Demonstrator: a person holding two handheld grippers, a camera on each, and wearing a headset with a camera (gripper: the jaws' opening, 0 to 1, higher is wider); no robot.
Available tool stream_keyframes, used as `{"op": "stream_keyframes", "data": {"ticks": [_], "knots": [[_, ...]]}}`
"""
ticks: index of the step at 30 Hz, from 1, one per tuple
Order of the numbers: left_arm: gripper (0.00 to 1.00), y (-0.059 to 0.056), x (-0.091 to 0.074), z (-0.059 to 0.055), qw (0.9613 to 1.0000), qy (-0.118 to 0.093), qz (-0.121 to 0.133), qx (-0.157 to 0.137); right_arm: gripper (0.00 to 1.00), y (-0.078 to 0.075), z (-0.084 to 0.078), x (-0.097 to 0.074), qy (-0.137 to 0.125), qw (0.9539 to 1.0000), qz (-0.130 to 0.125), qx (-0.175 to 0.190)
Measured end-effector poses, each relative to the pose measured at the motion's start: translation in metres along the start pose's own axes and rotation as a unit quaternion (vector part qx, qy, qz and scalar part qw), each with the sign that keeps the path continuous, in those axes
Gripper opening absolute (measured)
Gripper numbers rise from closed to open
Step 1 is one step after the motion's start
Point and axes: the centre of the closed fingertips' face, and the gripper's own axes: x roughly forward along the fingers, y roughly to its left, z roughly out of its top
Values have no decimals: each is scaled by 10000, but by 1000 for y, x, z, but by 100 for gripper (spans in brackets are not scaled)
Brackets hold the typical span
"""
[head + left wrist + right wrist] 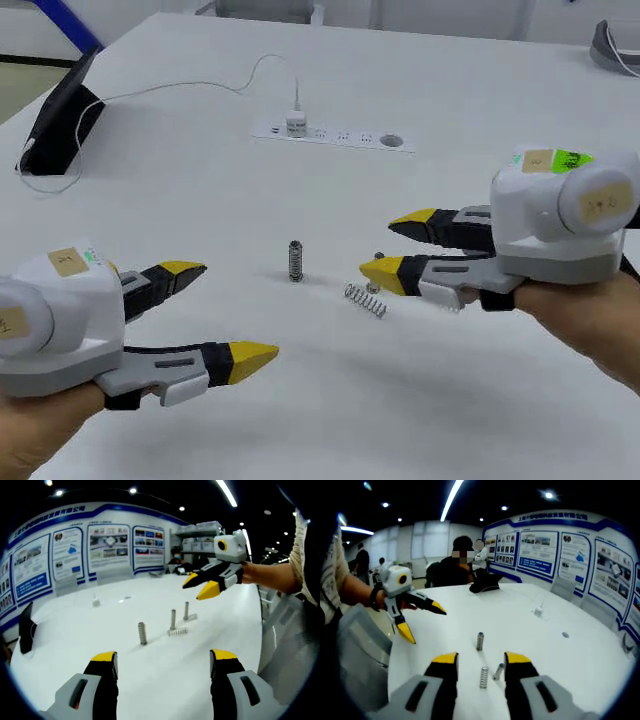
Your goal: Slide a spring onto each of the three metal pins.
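Observation:
One upright metal pin wearing a spring (295, 261) stands mid-table. A loose spring (365, 300) lies flat to its right, beside two bare pins (372, 287) that the right gripper partly hides. The left gripper view shows the sprung pin (142, 633), two bare pins (173, 619) (186, 610) and the loose spring (177, 631). My right gripper (392, 247) hovers open just right of the bare pins, holding nothing. Its own view has the loose spring (483, 676) and a pin (498, 671) between its fingers. My left gripper (225, 312) is open and holds nothing, near the front left.
A white power strip (330, 135) with a plug and cable lies farther back. A black stand (60, 110) sits at the far left, a grey object (615, 45) at the far right corner. People (462, 565) sit beyond the table.

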Motion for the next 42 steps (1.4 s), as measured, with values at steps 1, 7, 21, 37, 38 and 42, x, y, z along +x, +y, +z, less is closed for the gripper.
{"op": "stream_keyframes", "data": {"ticks": [1,7,21,37,38,42], "knots": [[76,0,0,0,10000,6,-6,10,39,-1,-2,-4,4,10000,-10,33],[76,-1,0,1,10000,10,-18,29,43,-9,-17,-24,70,9999,-141,44],[76,-11,2,2,9999,65,-103,112,47,-17,-54,-67,166,9980,-502,339],[71,-21,32,10,9956,363,-623,591,50,-17,-73,-85,73,9944,-768,716],[70,-22,36,12,9950,379,-684,616,50,-18,-73,-86,61,9943,-784,720],[68,-24,49,16,9930,433,-856,695,50,-20,-73,-89,10,9934,-844,776]]}}
